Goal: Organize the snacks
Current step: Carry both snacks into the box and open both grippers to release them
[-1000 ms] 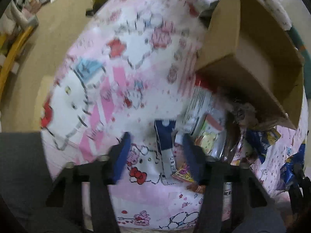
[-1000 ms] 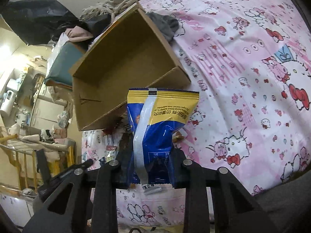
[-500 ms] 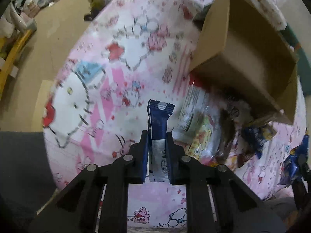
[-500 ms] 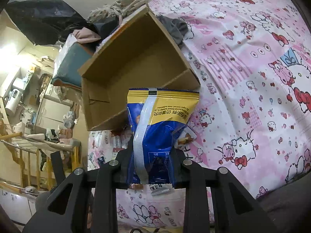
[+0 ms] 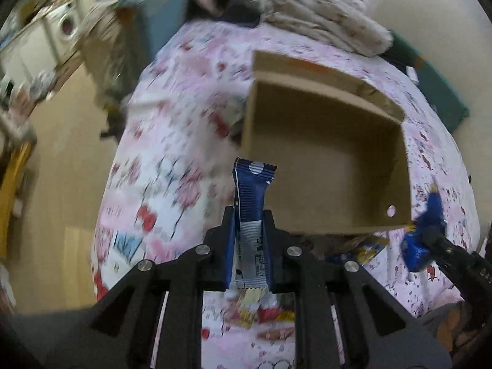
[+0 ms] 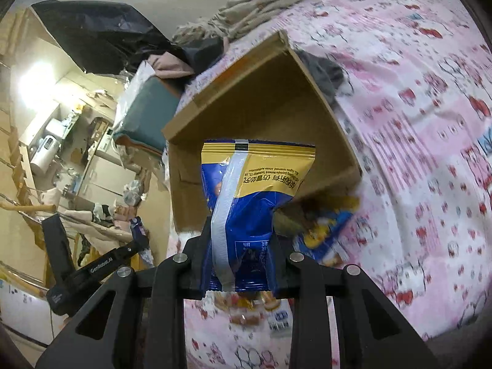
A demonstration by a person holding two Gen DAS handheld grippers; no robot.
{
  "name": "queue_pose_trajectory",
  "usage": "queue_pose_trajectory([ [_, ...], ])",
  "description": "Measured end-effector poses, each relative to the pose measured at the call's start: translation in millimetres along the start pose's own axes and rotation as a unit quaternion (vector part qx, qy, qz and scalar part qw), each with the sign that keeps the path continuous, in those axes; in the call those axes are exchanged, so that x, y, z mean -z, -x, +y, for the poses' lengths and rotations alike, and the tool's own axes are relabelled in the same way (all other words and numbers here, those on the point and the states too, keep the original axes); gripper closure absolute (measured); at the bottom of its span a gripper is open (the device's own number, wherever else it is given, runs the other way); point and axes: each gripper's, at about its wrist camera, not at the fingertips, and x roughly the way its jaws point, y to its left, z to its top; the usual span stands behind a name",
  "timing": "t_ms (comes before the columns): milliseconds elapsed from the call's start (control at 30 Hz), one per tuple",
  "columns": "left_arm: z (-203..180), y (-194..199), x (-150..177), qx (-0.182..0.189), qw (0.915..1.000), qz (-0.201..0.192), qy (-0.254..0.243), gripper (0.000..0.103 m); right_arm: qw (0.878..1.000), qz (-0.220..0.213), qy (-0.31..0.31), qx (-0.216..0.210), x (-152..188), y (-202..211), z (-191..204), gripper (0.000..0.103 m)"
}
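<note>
The left gripper (image 5: 248, 240) is clamping a slim dark-blue foil snack bar (image 5: 250, 209), long axis pointing toward the open brown cardboard box (image 5: 326, 166) just ahead. The right gripper (image 6: 243, 258) is pinching a blue-and-yellow crinkled snack bag (image 6: 252, 196) directly before the box, looking nearer. Loose snacks below the box are blurring.

Beneath me lay a pink cartoon-print bedspread (image 5: 172, 166), and at its far end I saw a crumpled beige blanket (image 5: 323, 27) heaped against the wall. A black bag (image 6: 101, 33) hung over a teal cushion (image 6: 144, 117) beside the bed. Past it I saw cluttered shelves (image 6: 61, 141) and a washing machine (image 5: 66, 29).
</note>
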Motion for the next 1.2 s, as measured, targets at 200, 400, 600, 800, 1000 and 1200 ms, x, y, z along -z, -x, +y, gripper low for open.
queue_pose_trajectory([
  [200, -28, -13, -27, 0.015, 0.9995, -0.010, -0.027, 0.090, 0.999, -0.012, 0.045, 0.017, -27, -18, 14, 0.074],
  [400, -52, -35, -37, 0.018, 0.9986, -0.012, -0.048, 0.090, 0.998, -0.009, 0.051, 0.030, -50, -34, 8, 0.074],
  [600, -61, -56, -40, 0.019, 0.9975, -0.019, -0.065, 0.090, 0.997, 0.009, 0.061, 0.053, -64, -56, 3, 0.074],
  [800, -67, -72, -32, 0.019, 0.9959, -0.015, -0.087, 0.089, 0.996, 0.033, 0.049, 0.061, -68, -77, -6, 0.073],
  [1000, -62, -81, -33, 0.021, 0.9973, -0.005, -0.070, 0.089, 0.996, 0.049, 0.037, 0.059, -65, -89, -11, 0.073],
  [1200, -64, -76, -34, 0.016, 0.9967, -0.014, -0.078, 0.084, 0.995, 0.045, 0.049, 0.072, -63, -88, -6, 0.070],
])
